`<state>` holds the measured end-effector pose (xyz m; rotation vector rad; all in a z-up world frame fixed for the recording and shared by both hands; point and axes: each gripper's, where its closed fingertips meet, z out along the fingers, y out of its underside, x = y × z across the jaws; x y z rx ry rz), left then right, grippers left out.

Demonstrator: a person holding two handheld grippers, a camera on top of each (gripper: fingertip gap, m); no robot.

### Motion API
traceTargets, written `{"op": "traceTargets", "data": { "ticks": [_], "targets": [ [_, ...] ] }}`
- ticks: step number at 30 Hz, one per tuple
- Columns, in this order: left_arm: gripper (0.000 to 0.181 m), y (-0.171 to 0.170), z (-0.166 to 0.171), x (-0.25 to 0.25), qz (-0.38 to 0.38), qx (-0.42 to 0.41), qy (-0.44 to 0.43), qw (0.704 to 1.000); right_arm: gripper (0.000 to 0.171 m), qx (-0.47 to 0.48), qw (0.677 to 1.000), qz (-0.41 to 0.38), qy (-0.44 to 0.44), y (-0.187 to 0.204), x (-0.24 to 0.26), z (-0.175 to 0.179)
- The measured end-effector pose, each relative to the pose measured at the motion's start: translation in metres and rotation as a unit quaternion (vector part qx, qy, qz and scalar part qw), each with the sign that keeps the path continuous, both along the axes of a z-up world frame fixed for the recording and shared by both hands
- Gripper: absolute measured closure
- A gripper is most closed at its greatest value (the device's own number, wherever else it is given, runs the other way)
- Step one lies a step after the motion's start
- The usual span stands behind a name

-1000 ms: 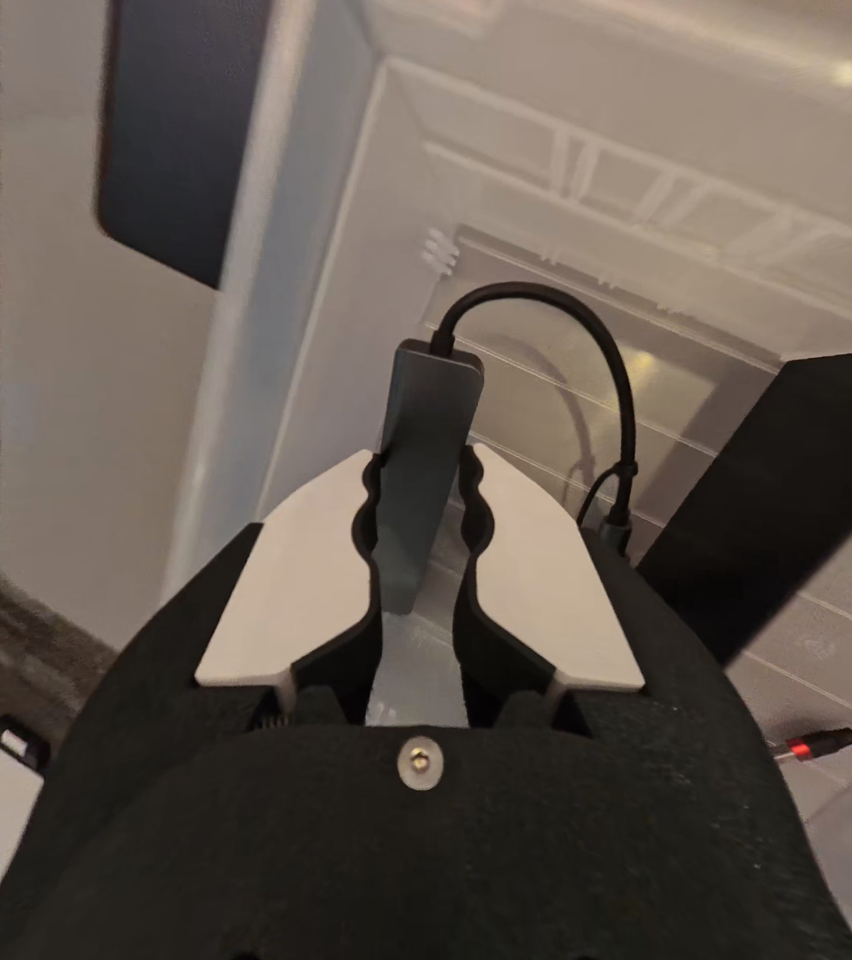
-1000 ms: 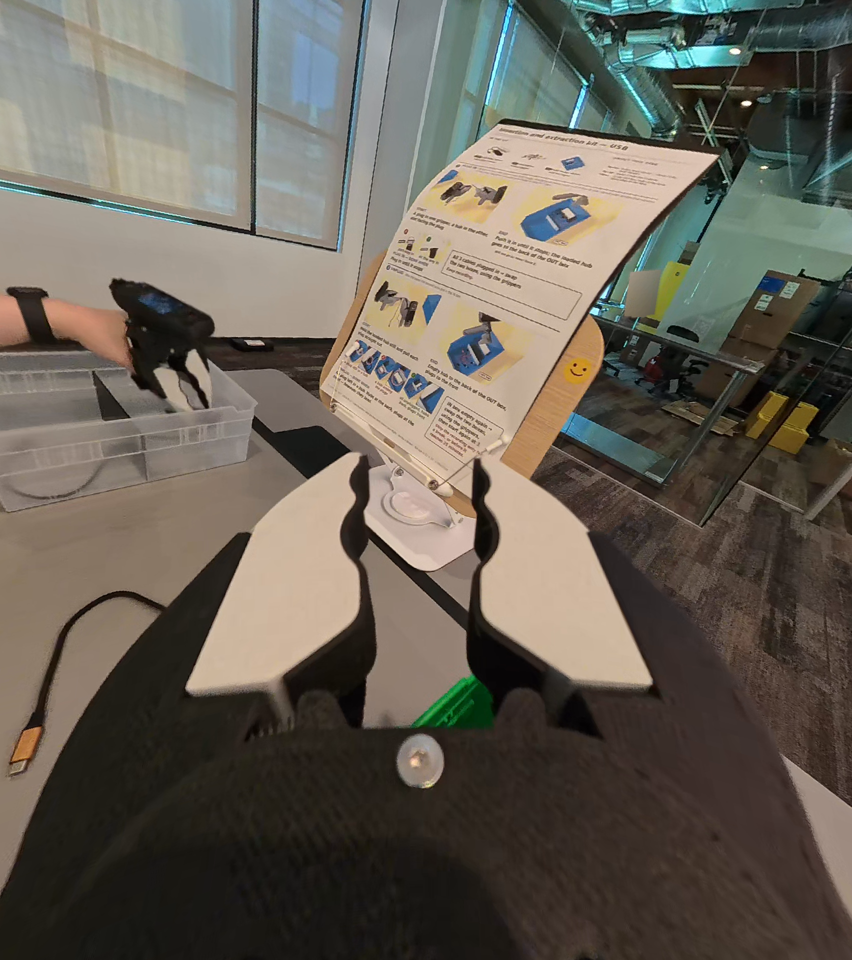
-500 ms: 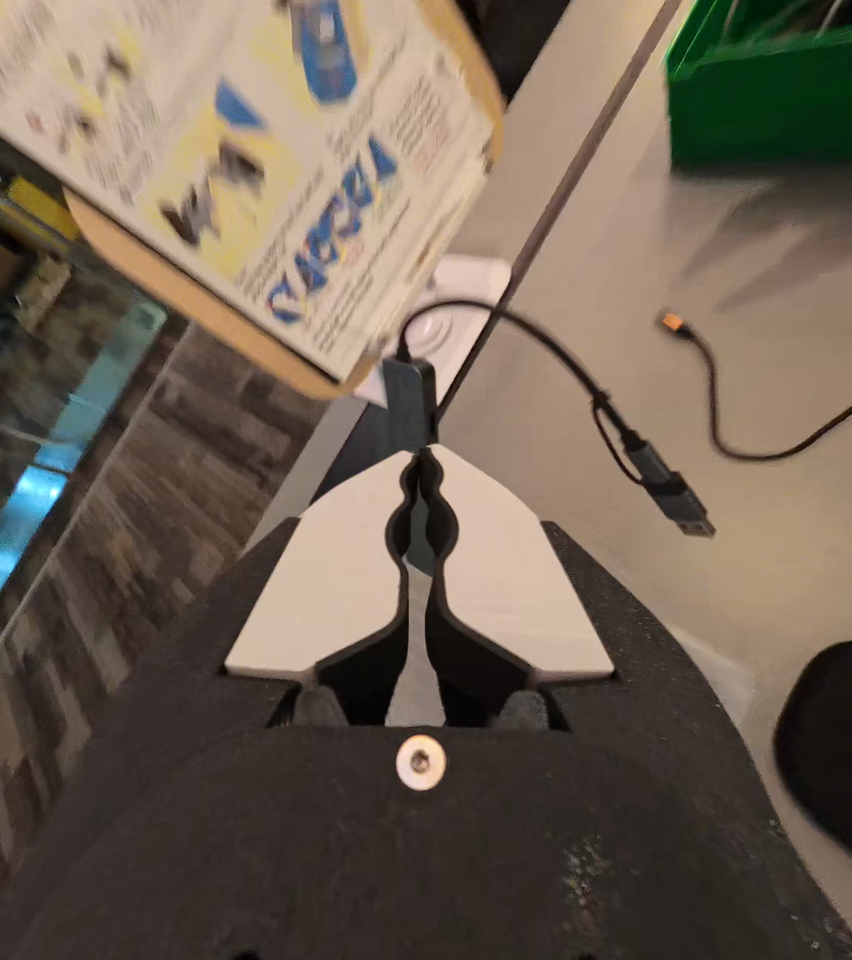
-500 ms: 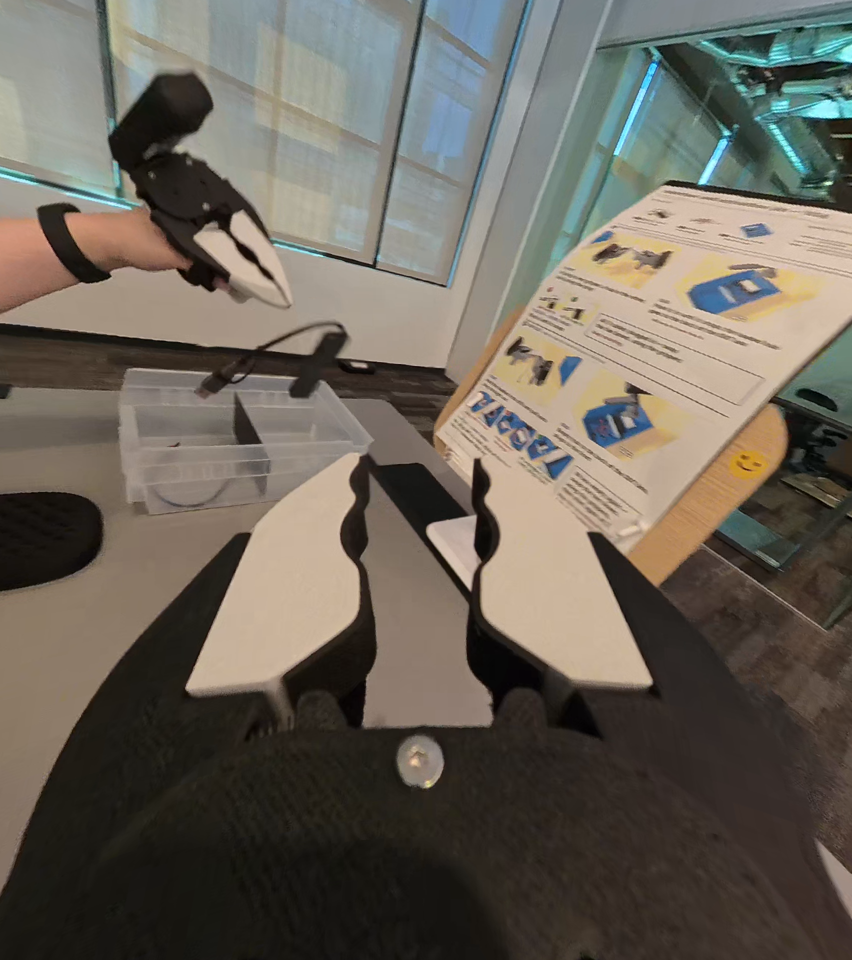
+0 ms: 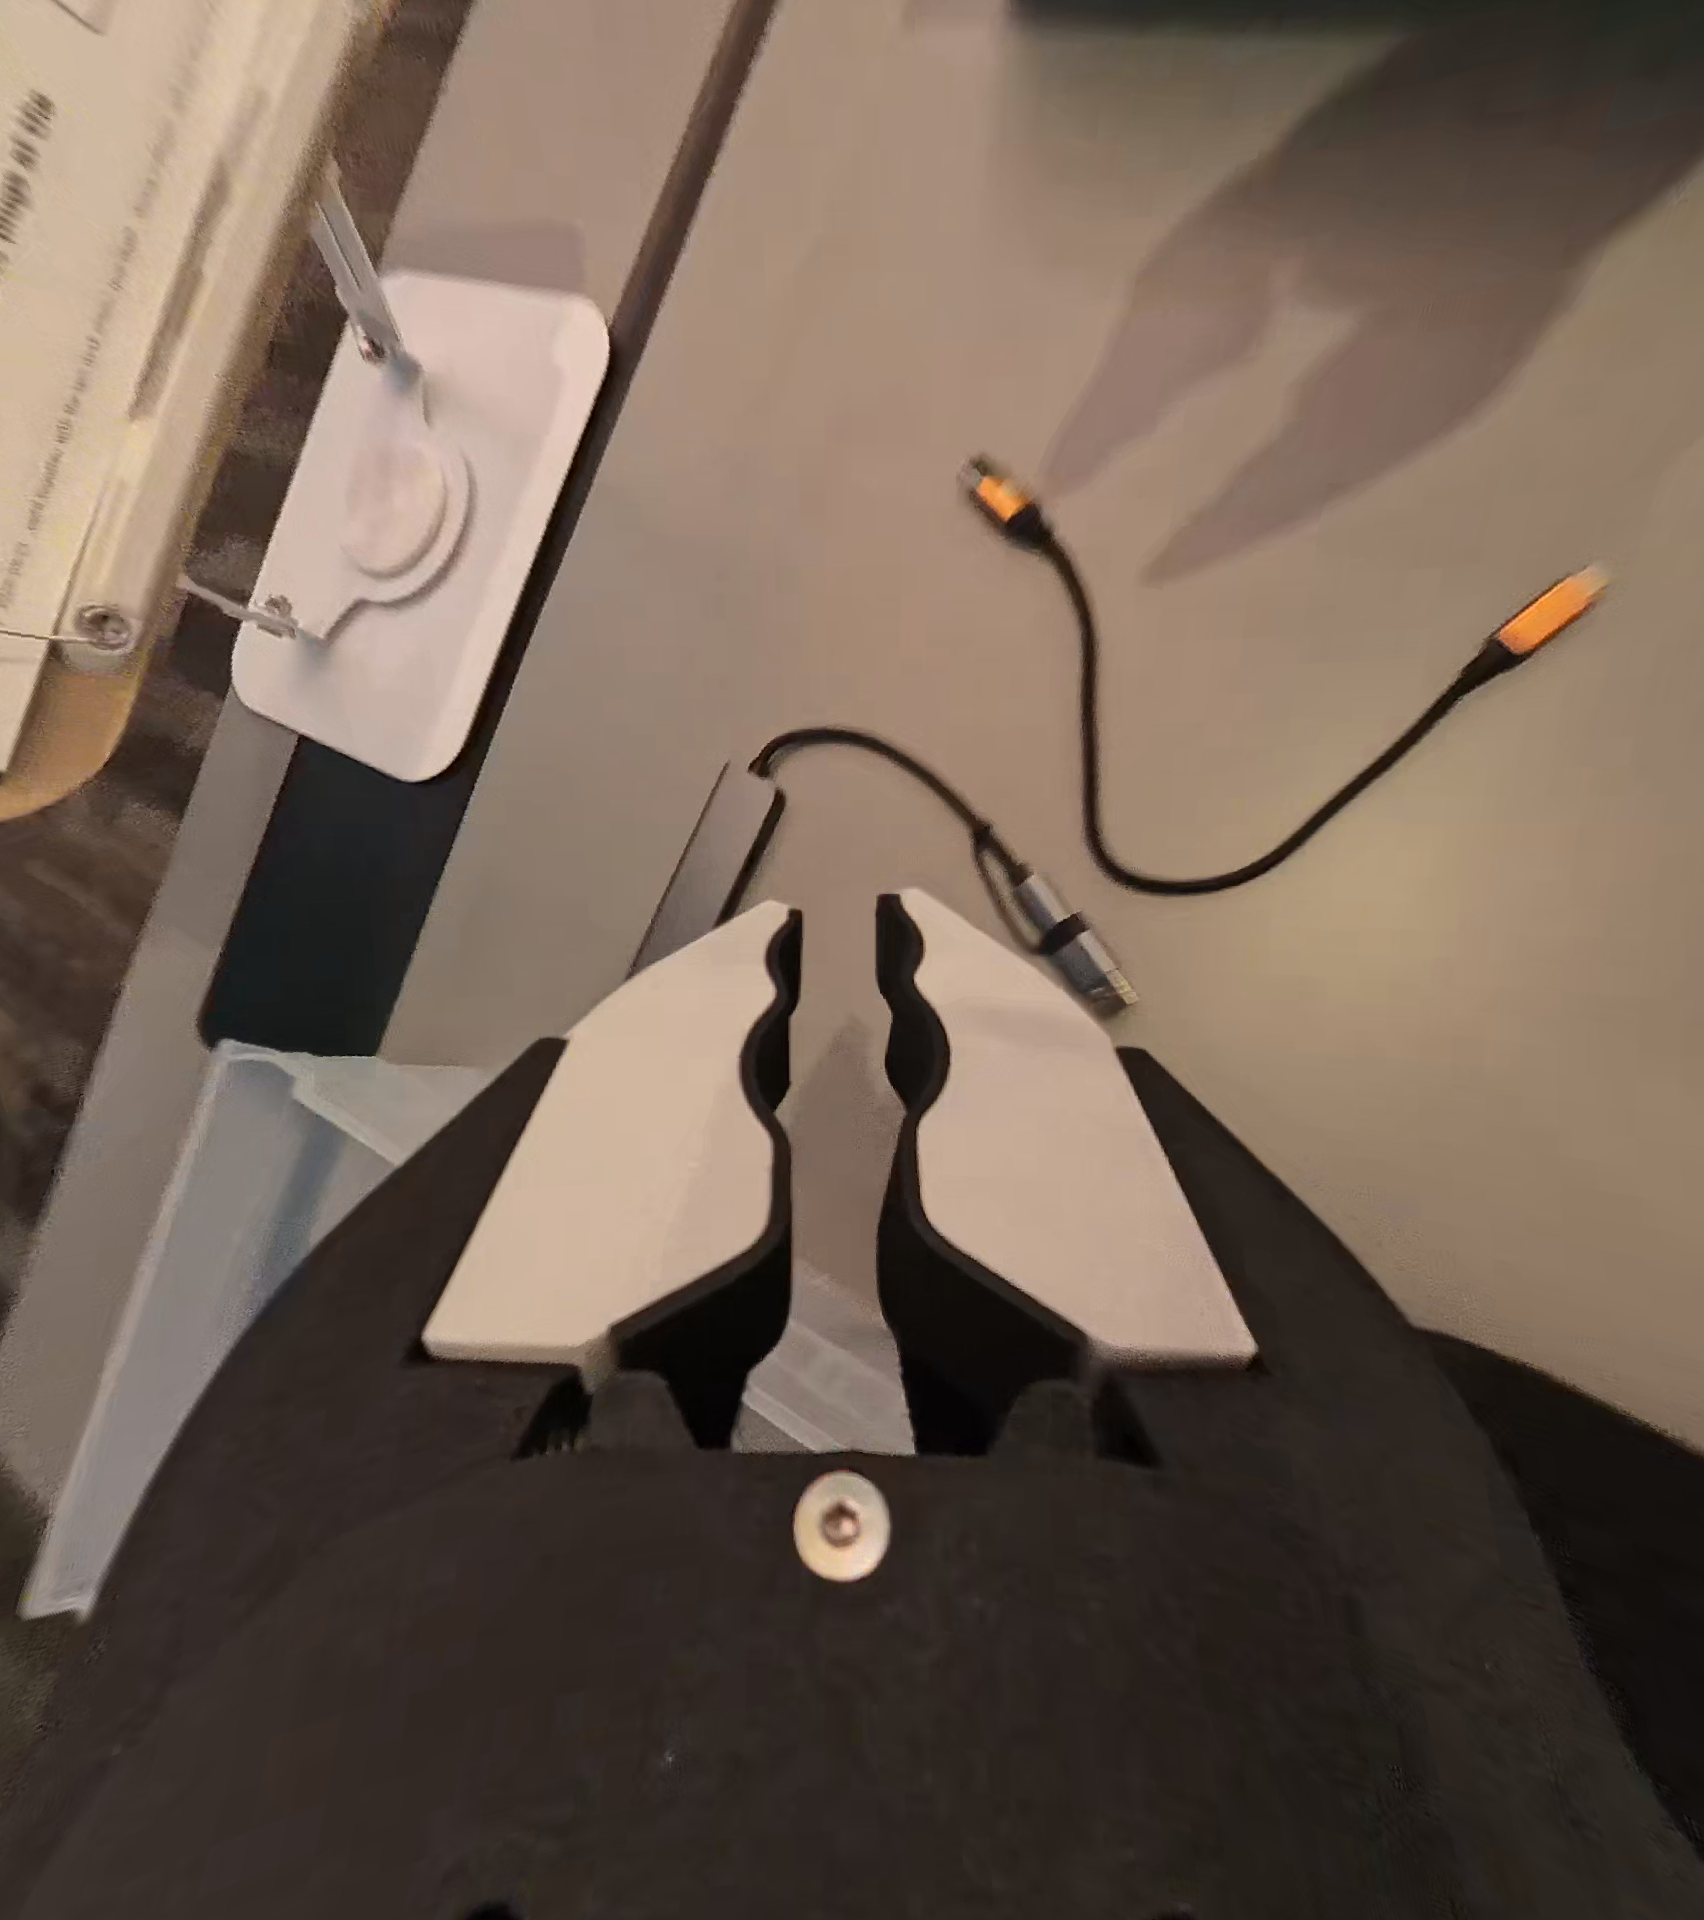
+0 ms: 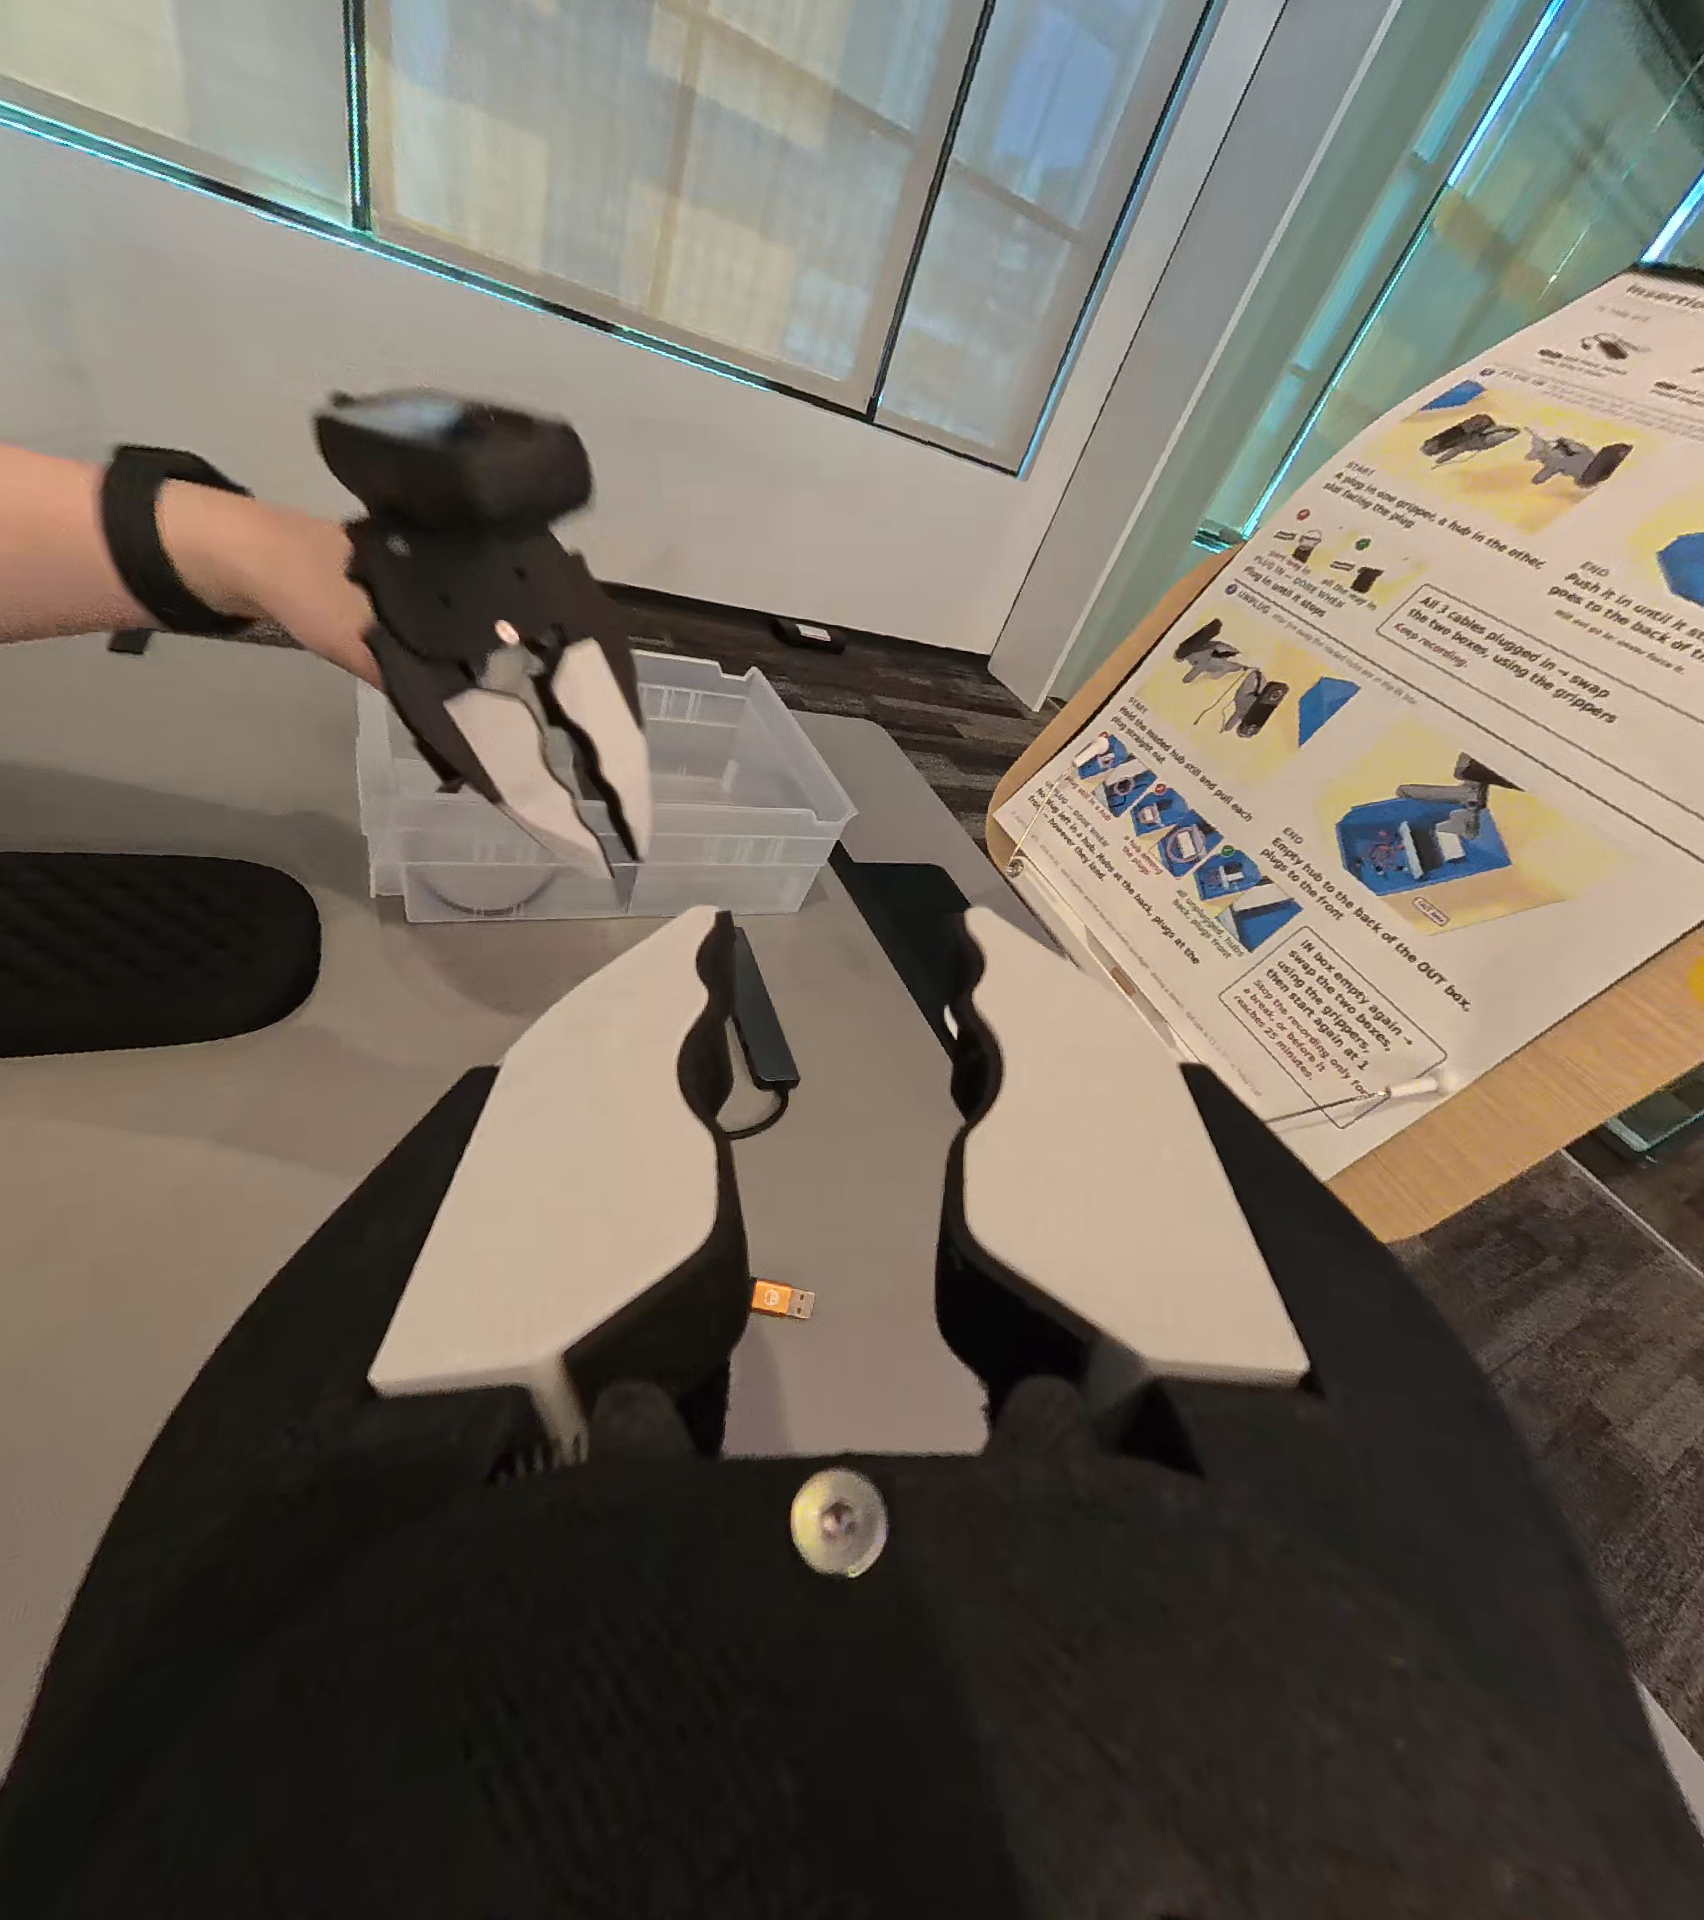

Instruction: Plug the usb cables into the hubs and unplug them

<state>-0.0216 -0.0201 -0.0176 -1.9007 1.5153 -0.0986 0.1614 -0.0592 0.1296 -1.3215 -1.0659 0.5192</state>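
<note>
A slim dark grey USB hub lies flat on the grey table, just ahead of my left gripper, which is open and empty above it. The hub's short black lead ends in a silver plug to the right. A black cable with orange plugs lies farther right. In the right wrist view my right gripper is open and empty, with the hub and one orange plug showing between its fingers. The left gripper, held by a hand, hovers over the table behind the hub.
A clear plastic bin stands at the back of the table and shows in the left wrist view. An instruction board on a white stand base is at the right edge. A black pad lies at the left. Some 25 cm of space lies between my two pairs of fingers.
My left gripper lifted the hub out of the clear bin, carried it over the table, and let go; the hub now lies on the table. My right gripper turned left and stayed open.
</note>
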Motion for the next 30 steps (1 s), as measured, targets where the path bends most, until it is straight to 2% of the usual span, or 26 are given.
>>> {"op": "traceTargets", "data": {
  "ticks": [2,4,8,12,14,16,20,21,22,26,30],
  "targets": [
    [0.162,0.028,-0.019,-0.005,0.005,0.027,0.095,0.995,0.131,0.002,1.0,0.005,0.003,-0.002,0.001,0.002],
    [0.153,0.051,-0.041,-0.006,0.004,0.001,0.16,0.987,0.131,0.006,1.0,0.004,0.004,-0.004,0.005,0.004],
    [0.144,0.087,-0.088,-0.015,0.012,-0.07,0.243,0.967,0.13,0.019,1.0,-0.006,0.003,-0.008,0.019,0.009],
    [0.137,0.102,-0.121,-0.025,-0.003,-0.118,0.293,0.949,0.13,0.036,0.999,-0.011,0.01,-0.013,0.033,0.018],
    [0.128,0.102,-0.131,-0.025,-0.011,-0.148,0.299,0.943,0.13,0.039,0.999,-0.01,0.016,-0.014,0.038,0.021],
    [0.128,0.104,-0.138,-0.024,-0.014,-0.165,0.304,0.938,0.13,0.041,0.999,-0.011,0.014,-0.014,0.043,0.022],
    [0.134,0.099,-0.141,-0.012,-0.002,-0.225,0.272,0.936,0.13,0.041,0.999,-0.013,0.009,-0.01,0.049,0.019],
    [0.147,0.099,-0.141,-0.009,0.009,-0.234,0.261,0.936,0.13,0.039,0.999,-0.011,0.008,-0.009,0.05,0.018],
    [0.147,0.099,-0.141,-0.005,0.021,-0.243,0.247,0.938,0.13,0.036,0.999,-0.01,0.008,-0.008,0.049,0.017],
    [0.148,0.097,-0.137,0.008,0.038,-0.237,0.216,0.946,0.13,0.019,1.0,-0.006,-0.005,-0.001,0.043,0.005],
    [0.149,0.081,-0.112,0.032,0.024,-0.212,0.144,0.966,0.13,-0.006,0.999,-0.008,-0.037,0.012,0.031,-0.016]
  ]
}}
